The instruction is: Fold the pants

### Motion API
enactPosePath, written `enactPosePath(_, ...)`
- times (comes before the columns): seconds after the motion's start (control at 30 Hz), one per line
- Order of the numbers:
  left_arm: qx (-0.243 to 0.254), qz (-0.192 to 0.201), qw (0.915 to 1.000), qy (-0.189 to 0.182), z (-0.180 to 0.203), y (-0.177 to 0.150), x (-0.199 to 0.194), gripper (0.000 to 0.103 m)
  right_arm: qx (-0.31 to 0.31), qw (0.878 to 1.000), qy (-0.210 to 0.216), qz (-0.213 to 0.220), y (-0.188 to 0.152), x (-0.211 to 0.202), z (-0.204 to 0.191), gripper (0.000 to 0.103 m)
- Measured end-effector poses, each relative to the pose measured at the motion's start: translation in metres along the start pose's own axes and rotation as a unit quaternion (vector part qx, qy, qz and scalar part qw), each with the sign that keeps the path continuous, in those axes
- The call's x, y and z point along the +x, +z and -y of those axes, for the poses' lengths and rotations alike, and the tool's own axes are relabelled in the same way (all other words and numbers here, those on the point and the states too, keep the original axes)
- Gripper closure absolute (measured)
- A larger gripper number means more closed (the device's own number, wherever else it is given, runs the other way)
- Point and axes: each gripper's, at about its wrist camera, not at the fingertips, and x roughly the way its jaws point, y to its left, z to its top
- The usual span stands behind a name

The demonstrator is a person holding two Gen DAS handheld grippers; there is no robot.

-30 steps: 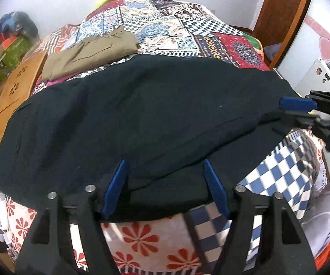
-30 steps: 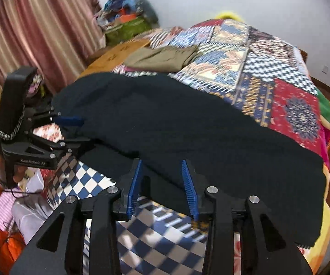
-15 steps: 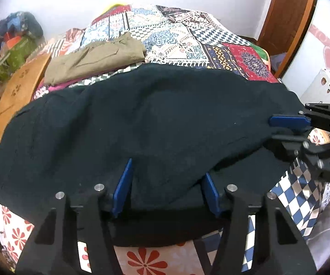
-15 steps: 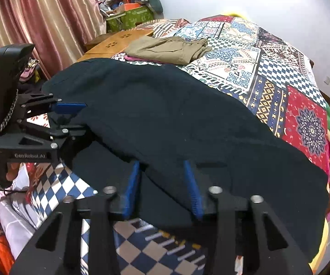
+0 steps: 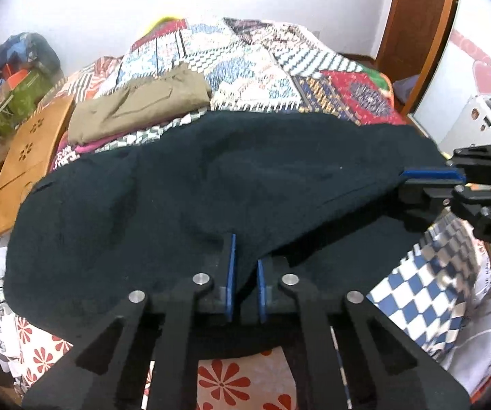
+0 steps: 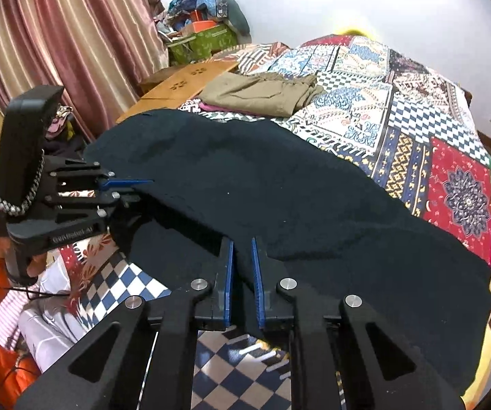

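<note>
The patchwork quilted bed cover point(image 5: 279, 68) fills the upper frame; your dark navy fabric pants point(image 5: 211, 177) lie spread across the centre, near edge at the bottom. Both claws have just been closing, with cloth between the jaws: left gripper point(image 5: 244, 270) now pinches that near hem at lower centre, right gripper point(image 6: 242, 270) likewise. Edge looks secured, so you're set to lift and fold. Folded olive garment point(image 5: 136, 106) sits upper left.

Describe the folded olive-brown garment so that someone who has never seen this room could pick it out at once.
Start at the bed under the patchwork quilt. Look past the black pants spread across its near side, towards the curtain side. The olive-brown garment lies there, beside the wooden board. It is the only plain, folded piece on the quilt, and it rests on a pink layer.
</note>
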Motion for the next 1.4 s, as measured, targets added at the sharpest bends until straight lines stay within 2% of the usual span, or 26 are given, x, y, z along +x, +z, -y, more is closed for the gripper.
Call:
enactPosePath(0.17,0.014,0.022,0.9997,-0.003,0.006,-0.001,-0.023,0.095,-0.007,1.000,0.005,0.012,-0.001,-0.016,-0.005,0.093)
enactPosePath(0.43,0.012,0.001,0.9999,-0.011,0.010,-0.021,-0.026,0.095,-0.020,1.000,0.008,-0.003,-0.013,-0.017,-0.014,0.093)
enactPosePath(0.63,0.017,-0.030,0.9993,-0.015,0.017,-0.035,-0.010,0.095,-0.008,0.999,0.013,-0.030,-0.021,-0.008,-0.011,0.092)
enactPosePath(0.7,0.021,-0.032,0.9992,-0.012,0.018,-0.037,-0.009,0.093,-0.003,0.999,0.008,-0.037,-0.024,-0.005,-0.010,0.091)
enactPosePath(0.8,0.019,-0.030,0.9993,-0.015,0.016,-0.037,-0.014,0.081,-0.001,0.999,-0.001,-0.033,-0.027,-0.012,-0.009,0.087)
enactPosePath(0.87,0.012,-0.026,0.9994,-0.019,0.012,-0.037,-0.020,0.065,0.006,1.000,-0.012,-0.028,-0.029,-0.020,-0.005,0.084)
enactPosePath(0.9,0.007,-0.022,0.9995,-0.019,0.010,-0.038,-0.024,0.062,0.012,1.000,-0.017,-0.023,-0.030,-0.027,-0.002,0.083)
enactPosePath(1.03,-0.009,-0.002,0.9998,-0.019,0.001,-0.038,-0.046,0.060,0.046,0.998,-0.044,-0.005,-0.040,-0.053,0.019,0.081)
enactPosePath(1.13,-0.028,0.019,0.9994,-0.011,-0.010,-0.034,-0.059,0.054,0.089,0.993,-0.075,0.010,-0.052,-0.075,0.042,0.078)
enactPosePath(1.27,-0.058,0.032,0.9978,0.002,-0.026,-0.023,-0.063,0.053,0.129,0.978,-0.165,0.014,-0.075,-0.094,0.074,0.073)
enactPosePath(1.4,-0.080,0.032,0.9961,0.020,-0.037,-0.014,-0.052,0.053,0.187,0.964,-0.186,0.006,-0.098,-0.099,0.103,0.072)
